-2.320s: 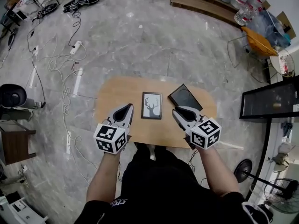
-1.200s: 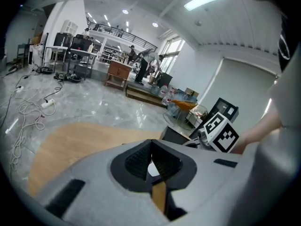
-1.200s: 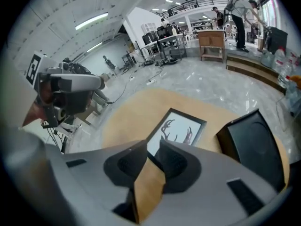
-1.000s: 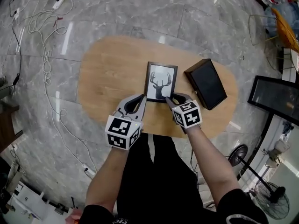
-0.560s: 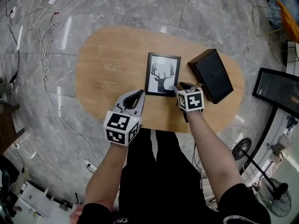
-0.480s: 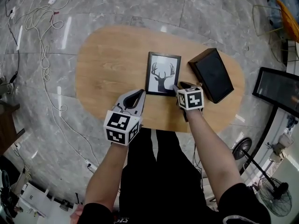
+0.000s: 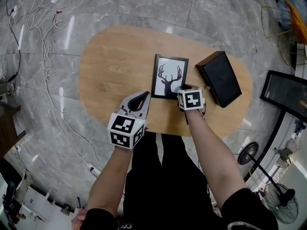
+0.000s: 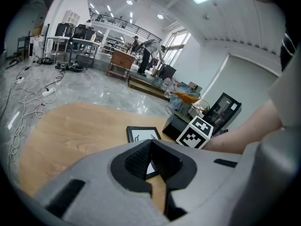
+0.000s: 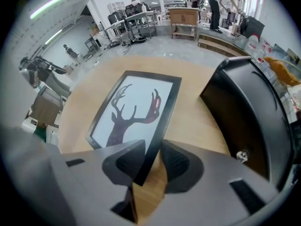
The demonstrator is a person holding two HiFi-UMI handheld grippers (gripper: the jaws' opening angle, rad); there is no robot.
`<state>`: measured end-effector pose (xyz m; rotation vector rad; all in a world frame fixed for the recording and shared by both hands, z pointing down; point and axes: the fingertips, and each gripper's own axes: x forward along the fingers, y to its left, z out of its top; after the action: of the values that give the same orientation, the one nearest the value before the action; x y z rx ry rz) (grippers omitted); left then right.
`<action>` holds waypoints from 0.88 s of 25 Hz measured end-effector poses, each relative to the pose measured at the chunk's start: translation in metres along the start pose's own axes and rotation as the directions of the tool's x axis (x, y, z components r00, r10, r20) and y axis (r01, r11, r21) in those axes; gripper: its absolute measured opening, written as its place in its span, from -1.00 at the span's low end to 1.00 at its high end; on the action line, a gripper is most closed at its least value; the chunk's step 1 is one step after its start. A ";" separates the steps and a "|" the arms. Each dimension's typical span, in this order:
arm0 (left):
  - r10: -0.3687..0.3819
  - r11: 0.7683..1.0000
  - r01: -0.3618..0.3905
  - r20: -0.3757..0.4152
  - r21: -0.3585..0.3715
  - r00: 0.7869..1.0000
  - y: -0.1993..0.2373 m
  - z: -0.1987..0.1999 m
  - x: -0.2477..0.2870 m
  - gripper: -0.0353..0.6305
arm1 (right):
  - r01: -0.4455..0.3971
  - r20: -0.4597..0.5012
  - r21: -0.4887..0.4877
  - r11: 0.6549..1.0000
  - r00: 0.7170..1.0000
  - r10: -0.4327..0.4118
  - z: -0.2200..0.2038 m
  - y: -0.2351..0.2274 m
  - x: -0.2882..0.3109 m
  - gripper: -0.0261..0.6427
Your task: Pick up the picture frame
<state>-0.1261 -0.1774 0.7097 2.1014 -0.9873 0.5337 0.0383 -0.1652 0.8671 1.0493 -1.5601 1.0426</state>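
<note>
Right tool [image 9: 153, 150], jaws just closing, astride picture frame [image 9: 134, 108] corner, seemingly not yet clamped; left tool [image 8: 151, 147] closed, empty.

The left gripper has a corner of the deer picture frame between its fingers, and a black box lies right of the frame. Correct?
No: the right gripper has a corner of the picture frame between its fingers, which have just been closing; the right gripper view shows it. The black box is as stated.

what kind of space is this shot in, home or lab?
Most likely an open lab or workshop hall, not a home: loose cables trail across the stone floor, benches are loaded with equipment, and a railed mezzanine runs above.
</note>
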 end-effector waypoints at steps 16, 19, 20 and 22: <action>0.020 1.000 -0.020 0.003 -0.024 1.000 -0.007 0.009 -0.020 -0.87 | -0.026 0.008 0.063 0.998 1.000 0.026 -0.008 -0.011 -0.017 -0.72; 0.007 1.000 -0.007 0.011 -0.023 1.000 -0.016 0.016 -0.025 -0.87 | -0.046 0.013 0.067 0.997 0.999 0.045 -0.011 -0.009 -0.031 -0.72; 0.003 1.000 -0.002 0.014 -0.018 1.000 -0.020 0.019 -0.027 -0.87 | -0.056 0.015 0.071 0.996 0.998 0.055 -0.012 -0.009 -0.035 -0.71; -0.001 1.000 0.001 0.019 -0.007 1.000 -0.026 0.025 -0.029 -0.87 | -0.067 0.022 0.085 0.994 0.998 0.065 -0.014 -0.010 -0.040 -0.71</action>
<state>-0.1221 -0.1717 0.6641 2.1044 -0.9974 0.5097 0.0587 -0.1489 0.8325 1.0747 -1.5863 1.1571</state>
